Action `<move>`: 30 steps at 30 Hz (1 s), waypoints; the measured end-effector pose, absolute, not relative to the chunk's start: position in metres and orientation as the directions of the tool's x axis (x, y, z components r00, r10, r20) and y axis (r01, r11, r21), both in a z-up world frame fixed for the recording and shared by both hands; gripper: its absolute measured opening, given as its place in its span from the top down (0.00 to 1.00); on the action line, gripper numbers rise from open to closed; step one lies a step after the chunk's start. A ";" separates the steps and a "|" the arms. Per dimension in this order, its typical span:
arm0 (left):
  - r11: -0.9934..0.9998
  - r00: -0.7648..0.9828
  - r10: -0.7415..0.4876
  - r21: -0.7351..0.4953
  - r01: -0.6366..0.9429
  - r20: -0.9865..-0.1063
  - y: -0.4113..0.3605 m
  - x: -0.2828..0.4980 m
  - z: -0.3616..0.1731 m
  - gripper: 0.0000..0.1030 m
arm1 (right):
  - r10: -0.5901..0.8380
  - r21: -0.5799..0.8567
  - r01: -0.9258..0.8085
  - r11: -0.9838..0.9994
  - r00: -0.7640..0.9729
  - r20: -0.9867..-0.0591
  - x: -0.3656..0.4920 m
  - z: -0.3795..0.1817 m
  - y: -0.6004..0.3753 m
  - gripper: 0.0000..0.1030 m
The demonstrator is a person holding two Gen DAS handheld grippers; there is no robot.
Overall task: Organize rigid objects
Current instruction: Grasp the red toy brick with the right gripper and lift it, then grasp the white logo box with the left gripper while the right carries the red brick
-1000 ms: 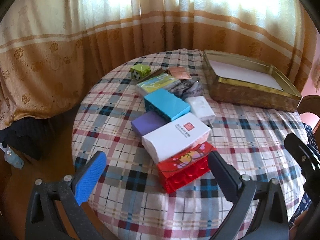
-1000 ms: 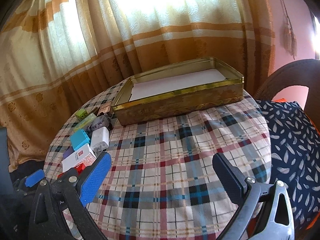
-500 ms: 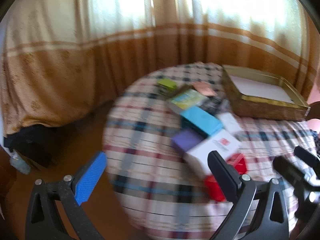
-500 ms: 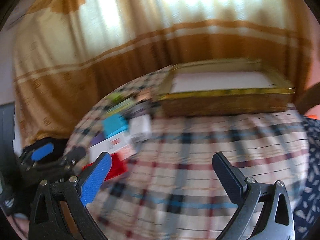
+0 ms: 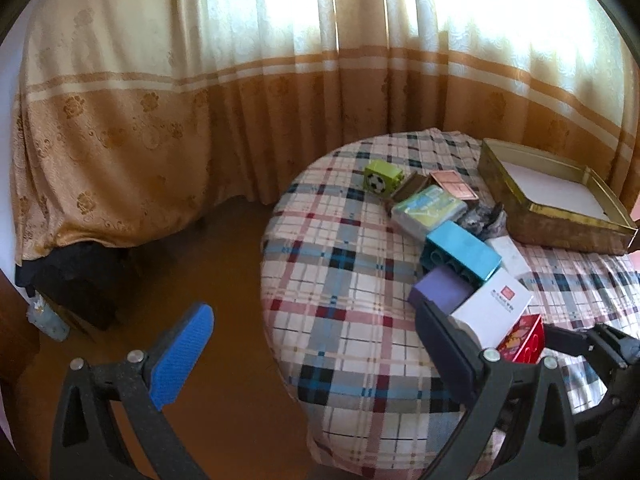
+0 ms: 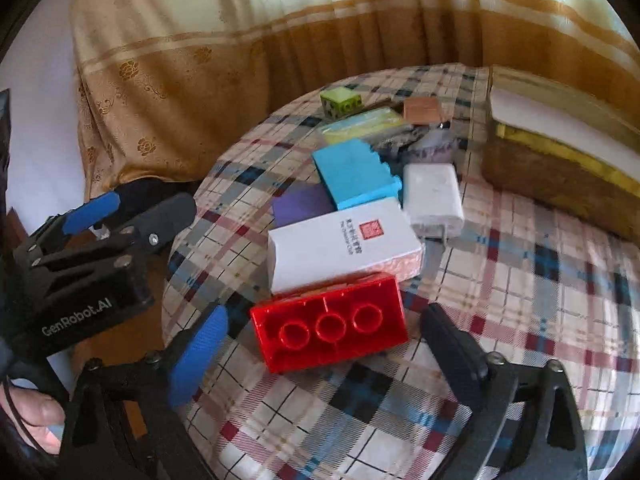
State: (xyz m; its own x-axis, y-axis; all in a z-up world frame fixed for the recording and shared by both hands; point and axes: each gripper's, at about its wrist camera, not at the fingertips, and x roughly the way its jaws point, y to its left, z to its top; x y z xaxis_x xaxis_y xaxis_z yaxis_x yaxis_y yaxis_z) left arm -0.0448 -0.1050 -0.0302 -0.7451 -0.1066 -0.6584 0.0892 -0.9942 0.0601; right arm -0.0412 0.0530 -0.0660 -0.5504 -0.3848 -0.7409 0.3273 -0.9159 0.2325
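around red brick (image 6: 330,326), right hand-held gripper (image 6: 324,354) newly closing

Plaid tablecloth (image 6: 520,320): cream ground, red, grey, blue and black lines. Translucent red brick (image 6: 332,330). White box (image 6: 344,248) with red square mark. Purple block (image 6: 300,208). Turquoise brick (image 6: 354,174). White charger (image 6: 434,200). Lime-green cube (image 5: 382,178), football print. Gold tin (image 5: 556,208), white inside. Cream curtain (image 5: 240,80), ochre floral border.
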 end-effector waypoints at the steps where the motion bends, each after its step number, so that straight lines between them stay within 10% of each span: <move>1: -0.996 -0.740 -0.083 0.039 0.076 -0.667 -0.104 -0.046 -0.031 0.00 | -0.379 0.221 0.331 -0.917 -0.553 -0.742 -0.041 -0.066 0.054 0.23; 17: -0.976 -0.671 0.161 -0.016 -0.218 -0.724 -0.022 -0.064 -0.042 0.02 | -0.245 0.265 0.090 -0.960 -0.727 -0.641 -0.017 -0.029 0.160 0.33; 30: -0.961 -0.623 0.180 -0.001 -0.276 -0.761 -0.003 -0.069 -0.066 0.43 | -0.250 0.337 0.020 -0.941 -0.711 -0.657 -0.015 -0.040 0.183 0.33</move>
State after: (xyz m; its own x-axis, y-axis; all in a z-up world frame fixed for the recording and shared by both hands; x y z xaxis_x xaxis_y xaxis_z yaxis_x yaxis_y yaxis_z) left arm -0.0695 -0.0033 -0.0659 -0.6234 0.1796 -0.7610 -0.2757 -0.9612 -0.0010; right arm -0.0151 0.1830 -0.0402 -0.7109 -0.2499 -0.6574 0.0196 -0.9414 0.3368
